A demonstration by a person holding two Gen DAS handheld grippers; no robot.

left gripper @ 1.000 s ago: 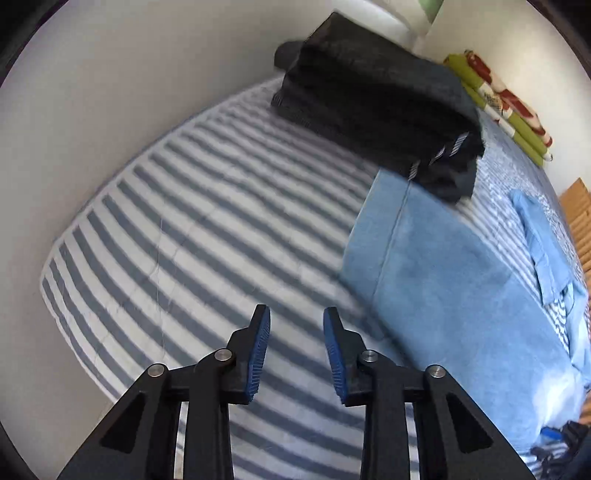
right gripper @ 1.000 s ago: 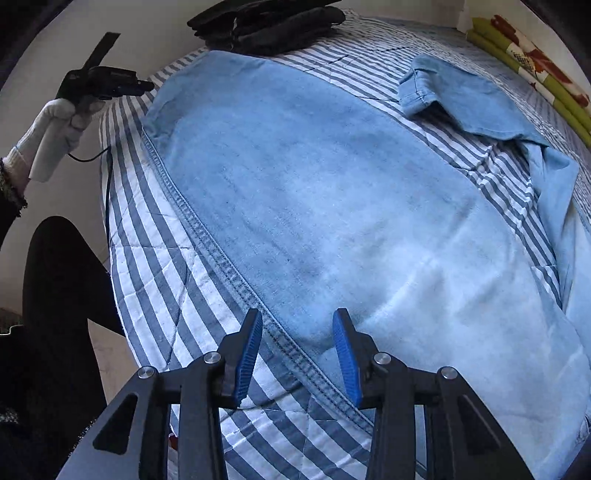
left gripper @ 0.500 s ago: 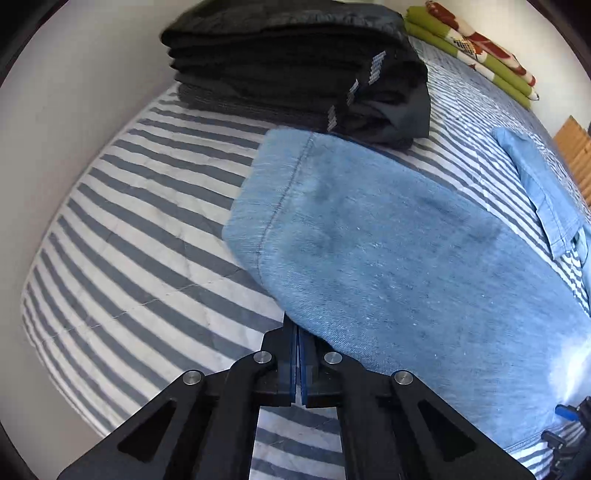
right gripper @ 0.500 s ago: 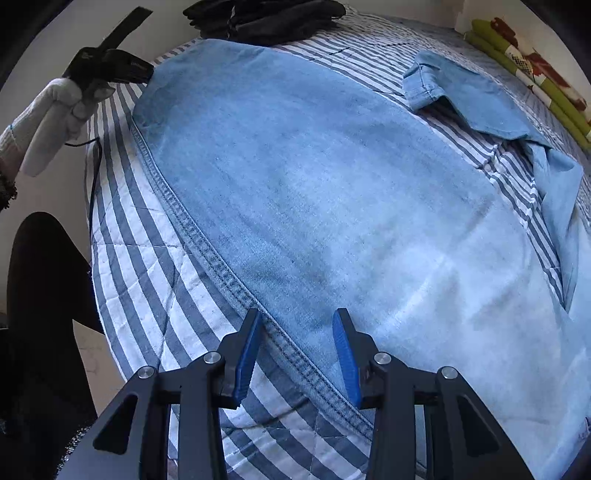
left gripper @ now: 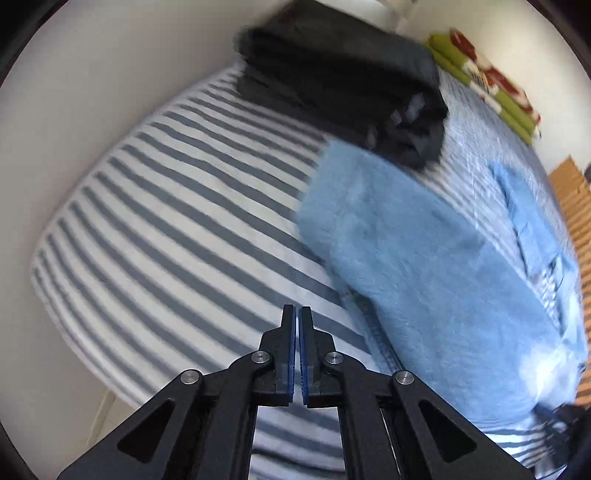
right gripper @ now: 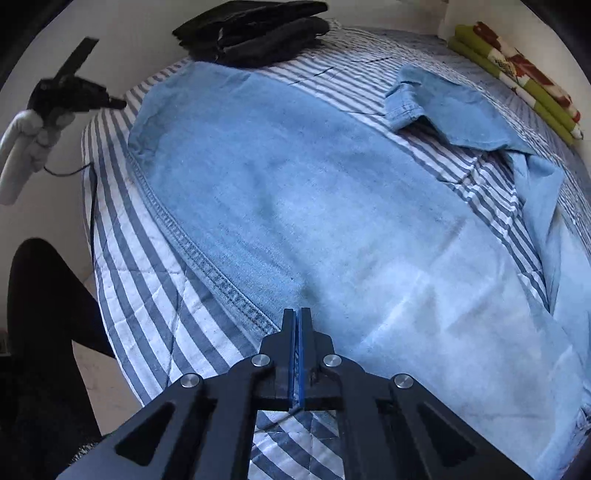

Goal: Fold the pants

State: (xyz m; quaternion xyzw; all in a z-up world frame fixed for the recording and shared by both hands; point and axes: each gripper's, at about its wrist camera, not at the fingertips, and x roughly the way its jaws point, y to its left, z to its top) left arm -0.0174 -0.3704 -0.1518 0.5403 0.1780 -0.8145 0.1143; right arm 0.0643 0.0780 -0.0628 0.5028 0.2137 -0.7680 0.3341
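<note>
While the jeans (right gripper: 303, 206) are spread flat on the striped bed (right gripper: 122, 236), their side seam is met by the right gripper (right gripper: 297, 325), fingers pressed together; whether cloth is pinched cannot be told. Fingers likewise together on nothing, the left gripper (left gripper: 296, 321) is held over bare stripes beside the jeans.

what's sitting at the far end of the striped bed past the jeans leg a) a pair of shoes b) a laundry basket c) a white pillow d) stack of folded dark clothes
d: a stack of folded dark clothes lies on the striped bed just beyond the hem end of the light blue jeans.
</note>
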